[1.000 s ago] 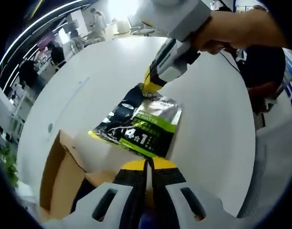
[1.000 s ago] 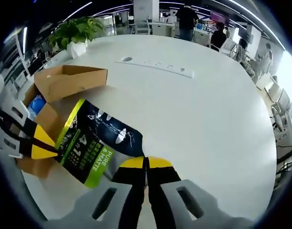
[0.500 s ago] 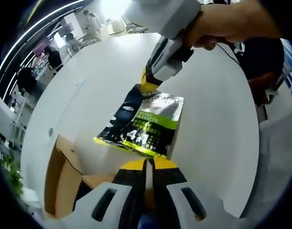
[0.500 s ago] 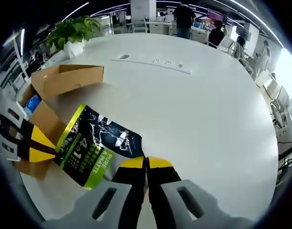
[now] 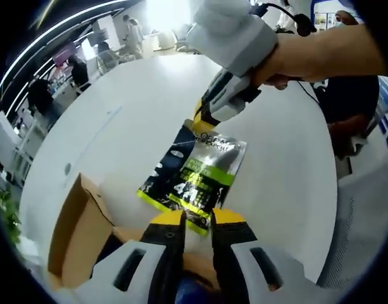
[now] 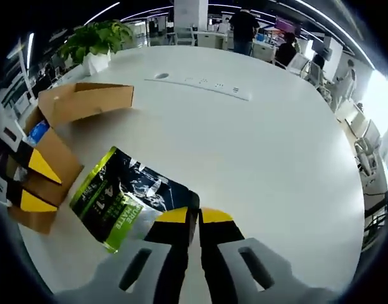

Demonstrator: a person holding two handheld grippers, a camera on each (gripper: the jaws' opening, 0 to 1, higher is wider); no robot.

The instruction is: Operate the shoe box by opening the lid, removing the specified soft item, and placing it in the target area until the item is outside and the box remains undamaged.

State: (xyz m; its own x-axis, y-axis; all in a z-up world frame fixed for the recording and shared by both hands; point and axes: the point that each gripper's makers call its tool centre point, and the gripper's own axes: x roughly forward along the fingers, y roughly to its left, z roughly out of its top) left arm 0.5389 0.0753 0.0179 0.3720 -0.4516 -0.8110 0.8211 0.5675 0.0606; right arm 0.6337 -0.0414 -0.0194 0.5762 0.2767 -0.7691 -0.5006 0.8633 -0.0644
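A round white table [image 6: 269, 145] carries an open cardboard shoe box [image 6: 57, 136], its lid flap [image 6: 86, 101] folded up and back. Beside the box, on its open side, a soft black-and-green pouch [image 6: 121, 196] lies out over bare tabletop, clear of the box walls. The right gripper [image 6: 194, 218] has its yellow-tipped jaws pressed together on the pouch's far corner, the corner farthest from the box; in the left gripper view the same tool [image 5: 212, 114] comes in from above with a person's hand [image 5: 288, 60] around it, pinching the pouch [image 5: 197, 174] at its top edge. The left gripper [image 5: 197, 221] sits just past the box rim with its jaws a little apart and nothing between them; the pouch's near edge lies just beyond its tips. Whether the pouch rests flat on the table or hangs slightly above it cannot be told. Judging by this, the lid is open and the item is out, the box [image 5: 76, 234] looks undamaged, and what remains is releasing the pouch in the target area
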